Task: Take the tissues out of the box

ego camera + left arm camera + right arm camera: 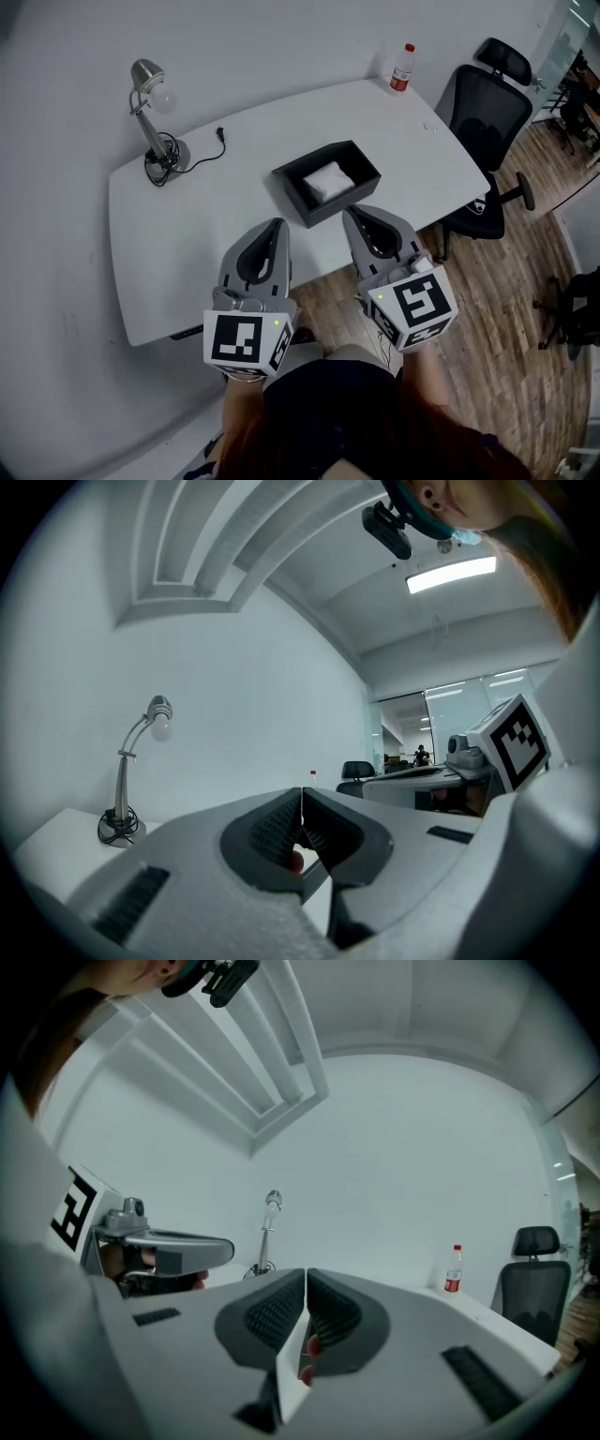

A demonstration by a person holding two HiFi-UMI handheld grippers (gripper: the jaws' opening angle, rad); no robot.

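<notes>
- Box (292, 187): one, black, open at the top. It sits near the middle of the table (187, 244), closer to the near edge than the far one.
- Contents: one white wad of tissues (330, 178) lying in the far-right part of the box. The rest of the box floor is bare and dark. The sheets cannot be counted.
- Left gripper (278, 225) (301, 803): jaws together with nothing between them.
- Right gripper (352, 214) (306, 1283): jaws pressed together with nothing between them.
- Both grippers are held side by side above the table's near edge. Their tips point toward the box and are apart from it.
- Hidden: the box does not show in either gripper view, where the gripper bodies fill the lower half.
- The person's arms are cut off by the bottom edge of the head view.
- Lamp (150, 112) (131, 771) (269, 1232): one, at the far left corner. Its cord (211, 141) trails along the tabletop.
- Bottle (402, 68) (454, 1269): one, red cap, at the far right corner. The label is too small to read.
- Chair (483, 122) (534, 1283): one black office chair, just beside the table's right end.
- A dark shape (567, 314) at the right margin of the head view is cut off and cannot be identified.
</notes>
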